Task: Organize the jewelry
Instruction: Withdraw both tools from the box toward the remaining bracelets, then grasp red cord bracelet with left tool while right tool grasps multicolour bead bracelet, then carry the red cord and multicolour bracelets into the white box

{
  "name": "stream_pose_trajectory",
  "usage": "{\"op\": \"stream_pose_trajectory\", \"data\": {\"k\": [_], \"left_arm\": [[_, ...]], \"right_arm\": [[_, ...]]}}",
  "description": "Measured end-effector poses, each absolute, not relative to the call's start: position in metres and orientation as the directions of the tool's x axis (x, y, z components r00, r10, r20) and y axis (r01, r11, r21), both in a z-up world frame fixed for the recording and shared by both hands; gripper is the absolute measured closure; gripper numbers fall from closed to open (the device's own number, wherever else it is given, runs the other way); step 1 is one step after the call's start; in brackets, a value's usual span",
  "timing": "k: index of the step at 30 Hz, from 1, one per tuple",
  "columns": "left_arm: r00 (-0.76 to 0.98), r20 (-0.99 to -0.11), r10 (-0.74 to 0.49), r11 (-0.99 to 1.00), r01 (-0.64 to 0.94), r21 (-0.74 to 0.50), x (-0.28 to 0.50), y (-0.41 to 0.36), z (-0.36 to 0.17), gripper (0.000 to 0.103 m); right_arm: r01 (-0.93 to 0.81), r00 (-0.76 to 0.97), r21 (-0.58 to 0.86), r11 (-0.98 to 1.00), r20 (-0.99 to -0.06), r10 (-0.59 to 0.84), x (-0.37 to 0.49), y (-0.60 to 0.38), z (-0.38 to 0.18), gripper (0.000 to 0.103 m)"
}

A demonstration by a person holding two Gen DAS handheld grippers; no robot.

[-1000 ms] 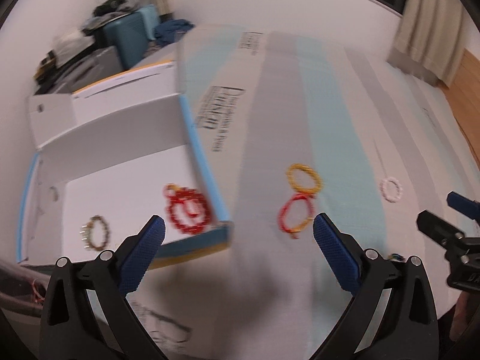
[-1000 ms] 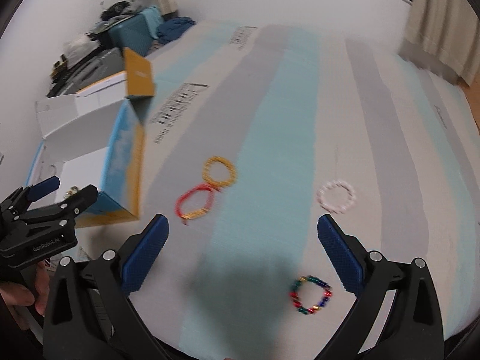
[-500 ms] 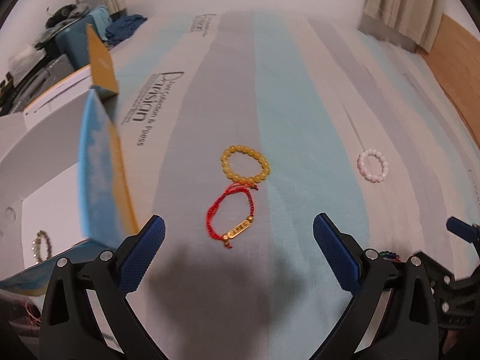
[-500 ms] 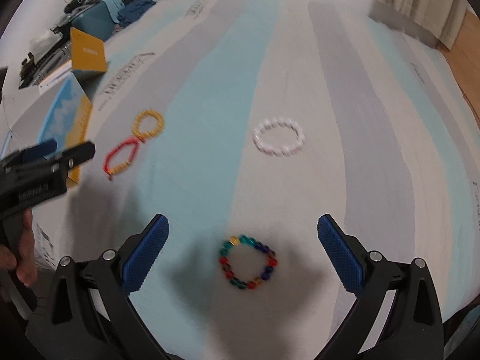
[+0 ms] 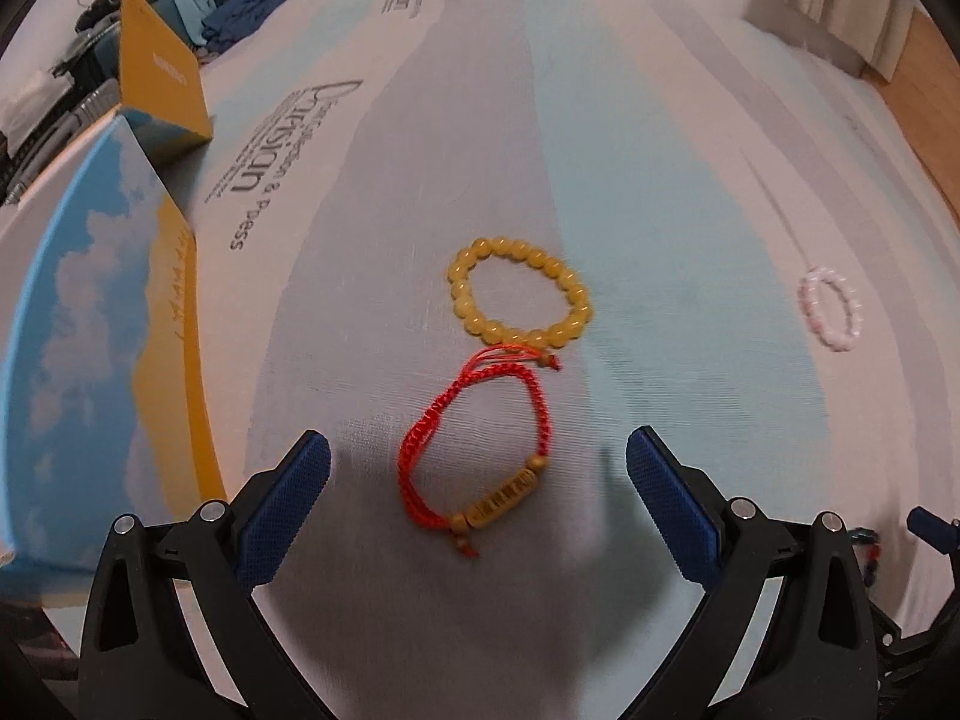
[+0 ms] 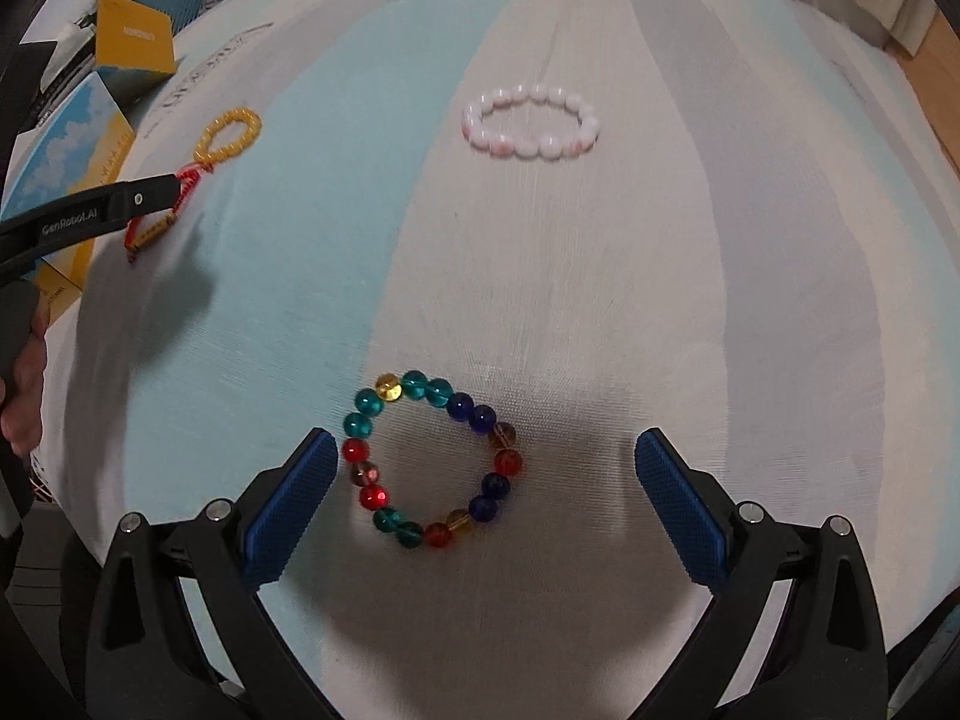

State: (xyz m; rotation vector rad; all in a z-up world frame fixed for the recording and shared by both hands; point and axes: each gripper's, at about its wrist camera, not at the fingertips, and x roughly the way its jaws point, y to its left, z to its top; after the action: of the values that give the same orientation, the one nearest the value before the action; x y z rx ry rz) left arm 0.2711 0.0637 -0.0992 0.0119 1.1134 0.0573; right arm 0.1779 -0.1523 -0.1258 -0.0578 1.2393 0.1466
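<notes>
Both claws spread wide — left claw [image 5: 477,474] over the soft, light red woven string bracelet [image 5: 474,450]; pinch its cord.

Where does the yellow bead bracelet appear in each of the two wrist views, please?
Left wrist view: the yellow bead bracelet lies just above centre, directly beyond the red cord bracelet.
Right wrist view: it sits upper left, small, beyond the left gripper.
Shared landmark: the red cord bracelet just in front of it, also the blue-and-yellow box.
</notes>
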Motion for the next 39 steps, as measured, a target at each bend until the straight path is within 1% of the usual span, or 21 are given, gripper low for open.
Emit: {"op": "stream_pose_trajectory", "data": {"k": [2, 5, 7, 9, 11, 12, 14, 15, 16, 17, 18, 20, 21, 22, 23, 25, 31, 39], "left_arm": [[0.431, -0.901, 0.058, 0.998, -0.035, 0.047, 0.273, 0.064, -0.104, 0.007], [0.414, -0.910, 0.034, 0.999, -0.041, 0.019, 0.275, 0.065, -0.112, 0.008], [0.403, -0.914, 0.034, 0.999, -0.044, 0.017, 0.277, 0.066, -0.118, 0.014], [0.404, -0.914, 0.041, 0.999, -0.041, 0.027, 0.276, 0.065, -0.121, 0.015], [0.405, -0.914, 0.037, 0.999, -0.042, 0.022, 0.275, 0.066, -0.123, 0.021], [0.405, -0.914, 0.035, 0.999, -0.043, 0.019, 0.275, 0.067, -0.123, 0.023], [0.402, -0.915, 0.025, 0.999, -0.049, 0.006, 0.275, 0.070, -0.123, 0.034], [0.400, -0.916, 0.017, 0.999, -0.049, -0.002, 0.275, 0.073, -0.122, 0.038], [0.398, -0.917, 0.015, 0.999, -0.048, -0.004, 0.275, 0.073, -0.122, 0.046], [0.395, -0.919, 0.009, 0.999, -0.043, -0.009, 0.275, 0.074, -0.121, 0.053], [0.393, -0.920, 0.007, 0.999, -0.039, -0.009, 0.275, 0.076, -0.121, 0.056], [0.389, -0.921, 0.001, 1.000, -0.028, -0.011, 0.275, 0.077, -0.120, 0.069], [0.388, -0.922, 0.002, 1.000, -0.026, -0.009, 0.275, 0.078, -0.120, 0.073], [0.386, -0.923, 0.006, 1.000, -0.021, -0.002, 0.275, 0.078, -0.119, 0.081], [0.384, -0.923, 0.002, 1.000, -0.015, -0.004, 0.274, 0.079, -0.118, 0.089], [0.378, -0.926, -0.007, 1.000, -0.008, -0.011, 0.275, 0.080, -0.116, 0.092], [0.375, -0.926, -0.032, 0.999, -0.008, -0.038, 0.269, 0.081, -0.109, 0.092], [0.401, -0.916, -0.024, 1.000, -0.006, -0.029, 0.257, 0.080, -0.091, 0.092]], "right_arm": [[-0.144, 0.302, 0.049, 0.988, -0.949, 0.092, 0.179, -0.153, -0.133, 0.008], [-0.150, 0.307, 0.047, 0.988, -0.947, 0.091, 0.180, -0.151, -0.136, 0.008], [-0.157, 0.309, 0.039, 0.987, -0.947, 0.086, 0.179, -0.150, -0.138, 0.008], [-0.160, 0.318, 0.029, 0.987, -0.945, 0.079, 0.178, -0.149, -0.138, 0.011], [-0.165, 0.326, 0.024, 0.986, -0.942, 0.077, 0.176, -0.149, -0.137, 0.021], [-0.166, 0.327, 0.024, 0.986, -0.942, 0.078, 0.178, -0.147, -0.137, 0.023], [-0.170, 0.328, 0.024, 0.985, -0.941, 0.080, 0.178, -0.148, -0.135, 0.037], [-0.170, 0.327, 0.022, 0.985, -0.942, 0.077, 0.178, -0.148, -0.134, 0.040], [-0.169, 0.325, 0.023, 0.985, -0.942, 0.077, 0.179, -0.147, -0.133, 0.048], [-0.168, 0.324, 0.024, 0.986, -0.943, 0.078, 0.179, -0.147, -0.132, 0.055], [-0.164, 0.323, 0.025, 0.986, -0.943, 0.078, 0.180, -0.147, -0.131, 0.058], [-0.162, 0.323, 0.028, 0.986, -0.943, 0.080, 0.180, -0.146, -0.130, 0.073], [-0.160, 0.324, 0.027, 0.987, -0.943, 0.078, 0.181, -0.145, -0.129, 0.076], [-0.159, 0.324, 0.029, 0.987, -0.943, 0.080, 0.181, -0.145, -0.129, 0.084], [-0.158, 0.323, 0.033, 0.987, -0.943, 0.083, 0.181, -0.145, -0.128, 0.087], [-0.156, 0.323, 0.031, 0.987, -0.943, 0.081, 0.181, -0.146, -0.125, 0.093], [-0.145, 0.338, 0.044, 0.988, -0.937, 0.092, 0.180, -0.152, -0.114, 0.093], [-0.130, 0.378, 0.044, 0.991, -0.921, 0.090, 0.175, -0.154, -0.095, 0.094]]}}
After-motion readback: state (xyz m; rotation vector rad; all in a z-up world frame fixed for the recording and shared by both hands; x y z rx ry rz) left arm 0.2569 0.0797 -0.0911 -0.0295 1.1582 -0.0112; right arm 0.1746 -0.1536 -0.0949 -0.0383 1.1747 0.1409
